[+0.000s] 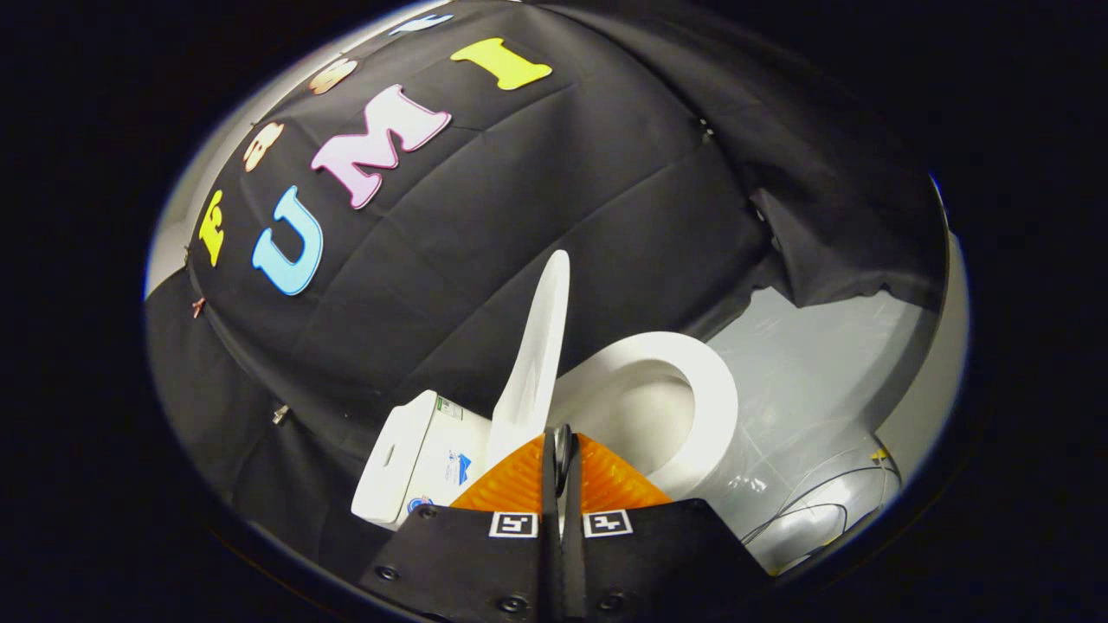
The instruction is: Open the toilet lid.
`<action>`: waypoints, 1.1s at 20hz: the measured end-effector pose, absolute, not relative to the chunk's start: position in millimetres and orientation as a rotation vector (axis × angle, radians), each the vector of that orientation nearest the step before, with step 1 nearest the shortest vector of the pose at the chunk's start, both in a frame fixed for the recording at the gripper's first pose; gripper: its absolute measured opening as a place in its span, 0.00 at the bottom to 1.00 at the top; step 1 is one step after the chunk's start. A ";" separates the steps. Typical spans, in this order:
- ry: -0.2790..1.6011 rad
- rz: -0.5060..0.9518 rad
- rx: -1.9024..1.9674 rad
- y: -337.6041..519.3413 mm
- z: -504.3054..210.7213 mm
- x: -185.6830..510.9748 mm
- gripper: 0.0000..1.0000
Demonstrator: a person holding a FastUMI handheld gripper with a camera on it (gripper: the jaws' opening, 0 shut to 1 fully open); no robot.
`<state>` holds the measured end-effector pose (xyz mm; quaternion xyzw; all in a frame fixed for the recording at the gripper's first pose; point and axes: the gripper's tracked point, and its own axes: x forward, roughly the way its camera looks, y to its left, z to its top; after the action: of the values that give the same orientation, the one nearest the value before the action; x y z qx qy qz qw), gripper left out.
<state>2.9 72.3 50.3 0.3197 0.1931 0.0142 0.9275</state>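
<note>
— Black cloth (519, 216) drapes the booth's wall behind a white toilet (692, 450); where does the lid stand?

— Raised. The toilet lid (535, 363) stands nearly upright, seen edge-on, leaning slightly toward one o'clock, just beyond the fingertips at about twelve o'clock from them. Its hinge end drops out of sight behind the fingers.

— And the seat?

— The seat ring (705, 381) lies down on the bowl, at two o'clock from the fingertips. Its near part is hidden by the fingers, and the bowl's inside is in shade and hard to make out.

— What sits at ten o'clock from the fingers?

— The cistern (415, 459), with small stickers on its face, too small to make out. Its lower end is cut off by the gripper body.

— The gripper itself?

— The gripper (561, 446) has its fingers drawn narrow, pads together with only a thin dark slit between them, clamping nothing.

— Anything beyond the bowl?

— A pale, glossy floor (805, 363) at three o'clock, with thin cables (831, 502) looping across it toward four o'clock; where they lead is cut off.
</note>
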 end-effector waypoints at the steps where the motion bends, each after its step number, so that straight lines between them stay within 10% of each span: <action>1: 0.392 0.031 0.642 76.3 54.6 3.1 0.05; 22: 0.303 0.031 0.374 169.6 132.6 -1.5 0.05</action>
<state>-1.5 169.6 132.6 0.1851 0.1501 0.0151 0.9711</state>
